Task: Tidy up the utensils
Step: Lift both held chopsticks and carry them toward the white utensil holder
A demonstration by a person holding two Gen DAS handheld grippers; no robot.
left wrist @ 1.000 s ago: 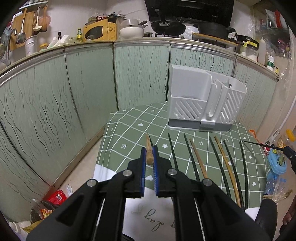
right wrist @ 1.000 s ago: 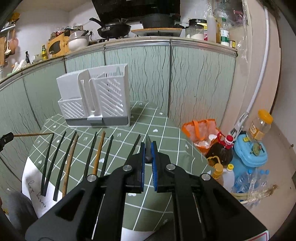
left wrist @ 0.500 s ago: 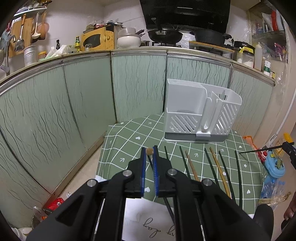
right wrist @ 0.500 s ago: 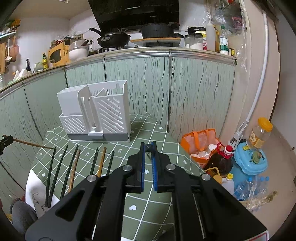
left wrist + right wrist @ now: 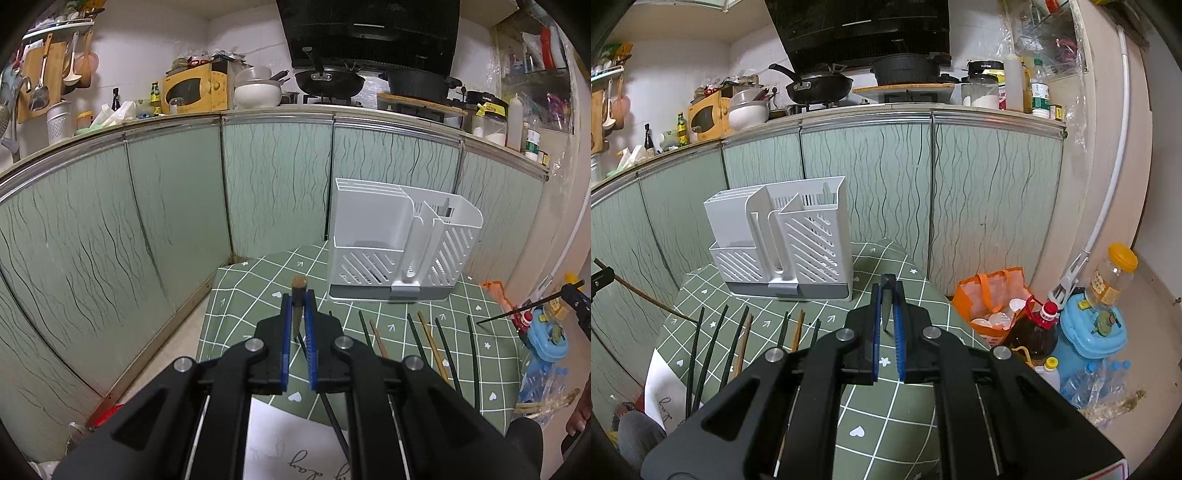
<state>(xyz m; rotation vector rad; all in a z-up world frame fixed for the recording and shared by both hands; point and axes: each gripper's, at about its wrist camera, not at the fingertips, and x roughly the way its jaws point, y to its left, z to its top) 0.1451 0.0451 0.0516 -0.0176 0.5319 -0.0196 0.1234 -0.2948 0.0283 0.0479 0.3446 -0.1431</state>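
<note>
My left gripper (image 5: pixel 298 295) is shut on a brown wooden chopstick (image 5: pixel 297 286), held up above the green checked table (image 5: pixel 258 280). My right gripper (image 5: pixel 887 290) is shut on a dark chopstick (image 5: pixel 886 314), also lifted; that chopstick shows at the right edge of the left wrist view (image 5: pixel 524 306). The brown chopstick shows at the left of the right wrist view (image 5: pixel 639 291). The white slotted utensil holder (image 5: pixel 399 251) stands at the table's far side; it also shows in the right wrist view (image 5: pixel 783 240). Several dark and wooden chopsticks (image 5: pixel 428 339) lie in a row in front of it.
Green cabinet fronts (image 5: pixel 147 221) curve behind the table. On the floor to the right stand an orange bag (image 5: pixel 993 299), bottles (image 5: pixel 1038 328) and a blue container (image 5: pixel 1097 328). A white paper (image 5: pixel 295 443) lies at the table's near edge.
Both grippers have risen and pulled back from the table, each lifting its chopstick. The holder now looks lower and farther away.
</note>
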